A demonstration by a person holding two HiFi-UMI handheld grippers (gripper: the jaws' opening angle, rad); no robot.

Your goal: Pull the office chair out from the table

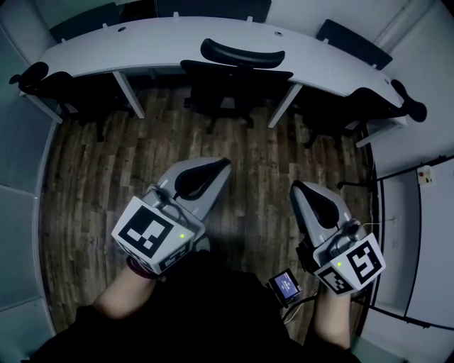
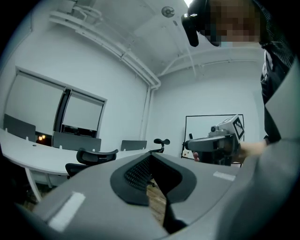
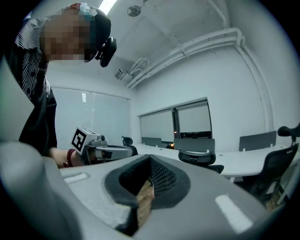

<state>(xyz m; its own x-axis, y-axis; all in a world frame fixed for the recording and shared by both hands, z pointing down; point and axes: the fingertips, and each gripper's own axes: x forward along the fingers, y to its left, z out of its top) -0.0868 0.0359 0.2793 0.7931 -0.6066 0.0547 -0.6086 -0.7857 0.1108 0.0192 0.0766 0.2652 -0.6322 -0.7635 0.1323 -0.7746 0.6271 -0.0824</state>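
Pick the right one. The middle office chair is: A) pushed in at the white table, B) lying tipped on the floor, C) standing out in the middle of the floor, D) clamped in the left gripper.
A: the office chair stands upright at the table edge, apart from the left gripper and right gripper.

Light: dim, cool grey-blue; ceiling lamp (image 3: pixel 108 4) glares at the frame top. Floor (image 1: pixel 92 163) dark, worktop (image 1: pixel 142 53) pale. Distortion: heavy fisheye, black corners. Focus: left gripper (image 2: pixel 151 157) and right gripper (image 3: pixel 150 161) soft up close.
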